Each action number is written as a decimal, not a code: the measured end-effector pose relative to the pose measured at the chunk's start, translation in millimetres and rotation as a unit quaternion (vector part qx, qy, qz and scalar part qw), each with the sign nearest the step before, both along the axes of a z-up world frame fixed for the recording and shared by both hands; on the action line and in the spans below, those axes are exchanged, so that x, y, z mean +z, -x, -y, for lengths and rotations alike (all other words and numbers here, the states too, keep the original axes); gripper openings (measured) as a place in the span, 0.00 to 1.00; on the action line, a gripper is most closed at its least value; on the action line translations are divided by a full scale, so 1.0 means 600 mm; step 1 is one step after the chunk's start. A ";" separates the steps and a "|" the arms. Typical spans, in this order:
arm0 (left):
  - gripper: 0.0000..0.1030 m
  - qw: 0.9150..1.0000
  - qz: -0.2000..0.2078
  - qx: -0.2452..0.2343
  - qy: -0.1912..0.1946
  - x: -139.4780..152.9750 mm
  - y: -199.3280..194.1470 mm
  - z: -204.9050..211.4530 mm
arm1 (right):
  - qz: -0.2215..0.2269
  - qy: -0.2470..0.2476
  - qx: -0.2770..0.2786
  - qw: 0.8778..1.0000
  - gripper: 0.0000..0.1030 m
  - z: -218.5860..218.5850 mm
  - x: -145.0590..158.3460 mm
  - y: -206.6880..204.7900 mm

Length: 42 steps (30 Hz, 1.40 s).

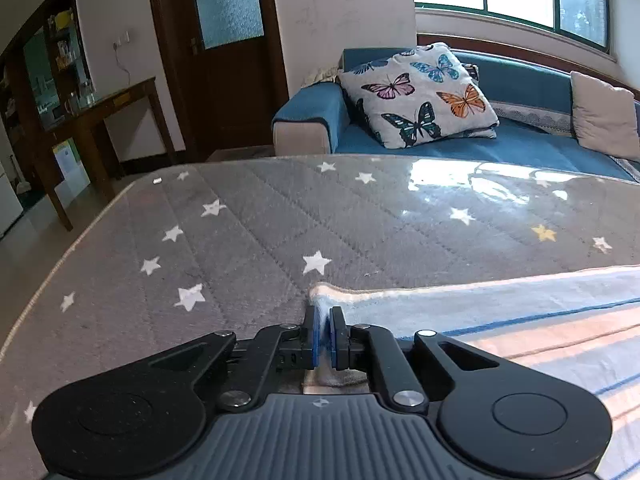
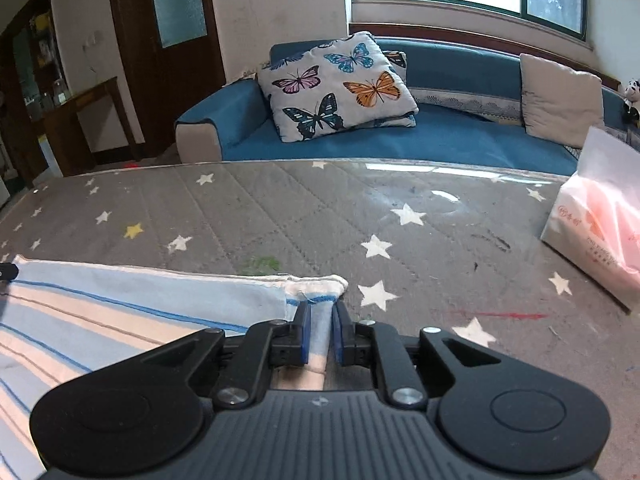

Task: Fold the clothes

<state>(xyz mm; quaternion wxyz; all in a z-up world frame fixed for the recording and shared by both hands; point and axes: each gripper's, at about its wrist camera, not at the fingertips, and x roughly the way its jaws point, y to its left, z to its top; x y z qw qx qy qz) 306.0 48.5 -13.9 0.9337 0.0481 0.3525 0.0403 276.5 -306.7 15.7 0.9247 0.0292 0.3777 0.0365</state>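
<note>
While the left hand-held gripper (image 1: 324, 334) pinches one far corner of the striped cloth (image 1: 520, 320) between its blue pads, the right hand-held gripper (image 2: 321, 334) has the opposite far corner between its pads with a slightly wider gap, and whether those pads press on the fabric I cannot tell. That cloth is pale blue with peach bands and thin blue and brown lines, edged by a cream hem. It lies flat on the bench (image 1: 240, 232), its long hemmed edge running side to side between the two grippers, its stripes parallel to that edge. Grey quilted cover with white stars and one yellow star lies under a glossy clear sheet on the bench. A tissue pack (image 2: 596, 240) stands at the right edge, well apart from the cloth. Beyond the bench stands a blue sofa (image 2: 440, 132) with a butterfly cushion (image 2: 336, 84) and a plain beige cushion (image 2: 560, 100).
</note>
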 end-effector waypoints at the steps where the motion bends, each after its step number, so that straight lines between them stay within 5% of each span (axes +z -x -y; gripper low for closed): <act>1: 0.19 1.000 0.000 0.003 -0.002 0.005 0.004 0.002 | 0.000 0.000 0.000 1.000 0.13 0.000 0.000 0.000; 2: 0.33 1.000 0.001 0.004 -0.002 0.009 0.010 0.003 | 0.001 0.002 0.006 1.000 0.19 -0.004 0.006 0.007; 4: 0.43 1.000 0.006 0.005 -0.002 0.019 0.029 0.005 | 0.000 0.005 0.023 1.000 0.25 -0.014 0.017 0.024; 11: 0.63 1.000 0.002 -0.029 -0.009 0.034 0.117 0.026 | -0.024 0.004 0.098 0.995 0.41 -0.070 0.026 0.102; 18: 0.72 0.996 0.001 -0.089 -0.026 0.029 0.244 0.057 | -0.039 0.009 0.179 0.983 0.55 -0.147 0.023 0.212; 26: 0.87 0.994 0.023 -0.101 -0.038 0.041 0.373 0.038 | -0.027 0.015 0.273 0.962 0.57 -0.224 0.036 0.330; 29: 0.87 0.996 0.027 -0.077 -0.045 0.041 0.396 0.015 | -0.021 0.016 0.308 0.951 0.59 -0.250 0.043 0.371; 32: 0.88 0.998 0.020 -0.050 -0.038 0.034 0.409 -0.015 | 0.003 0.033 0.353 0.935 0.71 -0.284 0.048 0.410; 42: 0.91 0.999 0.017 0.001 -0.030 0.021 0.452 -0.075 | 0.070 0.138 0.463 0.873 0.71 -0.395 0.010 0.468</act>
